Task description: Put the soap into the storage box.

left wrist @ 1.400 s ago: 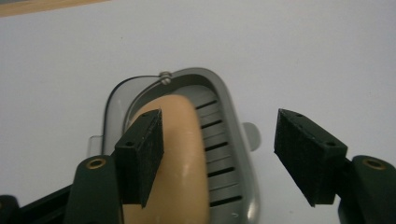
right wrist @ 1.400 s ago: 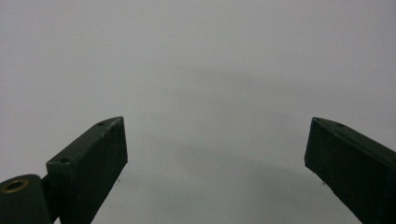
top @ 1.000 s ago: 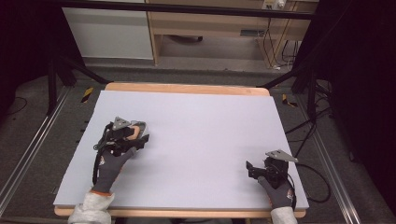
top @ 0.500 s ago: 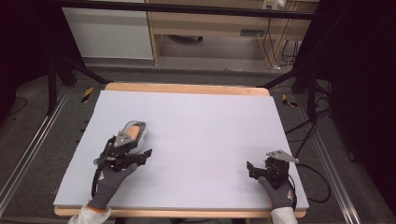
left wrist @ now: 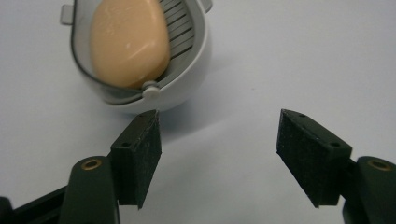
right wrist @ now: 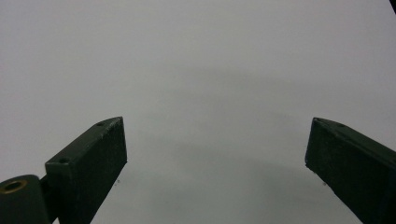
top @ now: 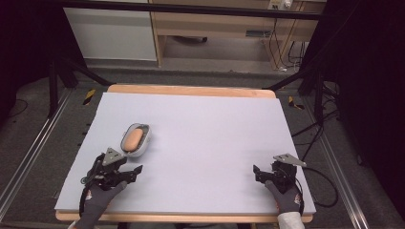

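While our left claw hangs spread with nothing between its pads, the soap dish with its soap bar sits just beyond it on the worktop. We'd centre on the dish rim before gripping. Our right claw rests spread, well apart. Slats under the soap show from the left gripper view.
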`<move>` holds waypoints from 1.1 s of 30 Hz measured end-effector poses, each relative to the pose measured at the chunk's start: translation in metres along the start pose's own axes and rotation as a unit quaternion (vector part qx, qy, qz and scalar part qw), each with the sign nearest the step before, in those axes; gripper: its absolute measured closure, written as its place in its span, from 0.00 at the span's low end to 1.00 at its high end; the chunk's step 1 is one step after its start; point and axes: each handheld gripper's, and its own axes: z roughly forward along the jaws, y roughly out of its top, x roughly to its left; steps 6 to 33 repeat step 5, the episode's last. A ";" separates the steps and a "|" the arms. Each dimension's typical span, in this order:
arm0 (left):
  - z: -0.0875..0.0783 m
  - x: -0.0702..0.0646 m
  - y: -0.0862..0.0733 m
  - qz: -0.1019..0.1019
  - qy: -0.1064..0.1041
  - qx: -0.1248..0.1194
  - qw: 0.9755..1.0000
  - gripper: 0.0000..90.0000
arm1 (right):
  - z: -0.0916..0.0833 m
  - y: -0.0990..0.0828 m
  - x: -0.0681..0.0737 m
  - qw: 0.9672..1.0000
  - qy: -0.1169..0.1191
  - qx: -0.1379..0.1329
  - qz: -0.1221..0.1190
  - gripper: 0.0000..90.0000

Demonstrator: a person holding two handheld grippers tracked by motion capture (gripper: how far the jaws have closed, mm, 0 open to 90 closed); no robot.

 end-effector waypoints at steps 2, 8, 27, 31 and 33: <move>-0.002 0.004 -0.003 -0.004 0.005 0.000 1.000 0.33 | 0.000 0.000 -0.001 1.000 -0.001 0.000 0.002 0.06; -0.005 0.009 -0.007 -0.006 0.011 0.003 1.000 0.32 | 0.000 0.000 -0.002 1.000 -0.002 0.000 0.002 0.06; -0.005 0.009 -0.007 -0.006 0.011 0.003 1.000 0.32 | 0.000 0.000 -0.002 1.000 -0.002 0.000 0.002 0.06; -0.005 0.009 -0.007 -0.006 0.011 0.003 1.000 0.32 | 0.000 0.000 -0.002 1.000 -0.002 0.000 0.002 0.06; -0.005 0.009 -0.007 -0.006 0.011 0.003 1.000 0.32 | 0.000 0.000 -0.002 1.000 -0.002 0.000 0.002 0.06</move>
